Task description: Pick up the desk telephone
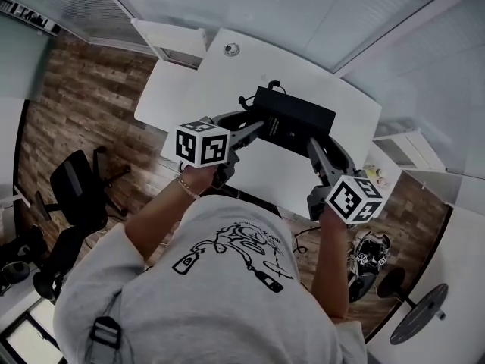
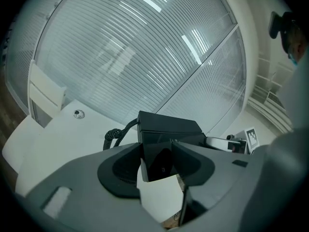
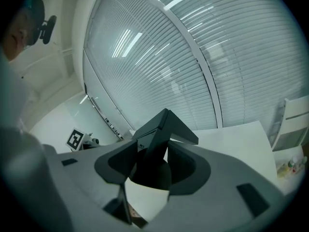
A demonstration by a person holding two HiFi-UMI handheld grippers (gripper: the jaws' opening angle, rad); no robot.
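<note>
The black desk telephone [image 1: 292, 120] hangs above the white desk [image 1: 227, 82], tilted, with its coiled cord [image 1: 246, 101] trailing at the far left. My left gripper [image 1: 258, 130] is shut on the phone's left near corner. My right gripper [image 1: 312, 144] is shut on its right near corner. In the left gripper view the telephone [image 2: 166, 129] fills the gap between the jaws, and its cord [image 2: 116, 135] curls off to the left. In the right gripper view the telephone [image 3: 161, 129] sticks up edge-on between the jaws.
A round metal grommet [image 1: 231, 49] sits in the desk's far part. Black office chairs [image 1: 72, 196] stand on the wood floor at the left. A bag and cables [image 1: 367, 252] lie on the floor at the right. White blinds [image 2: 145, 47] cover the window behind the desk.
</note>
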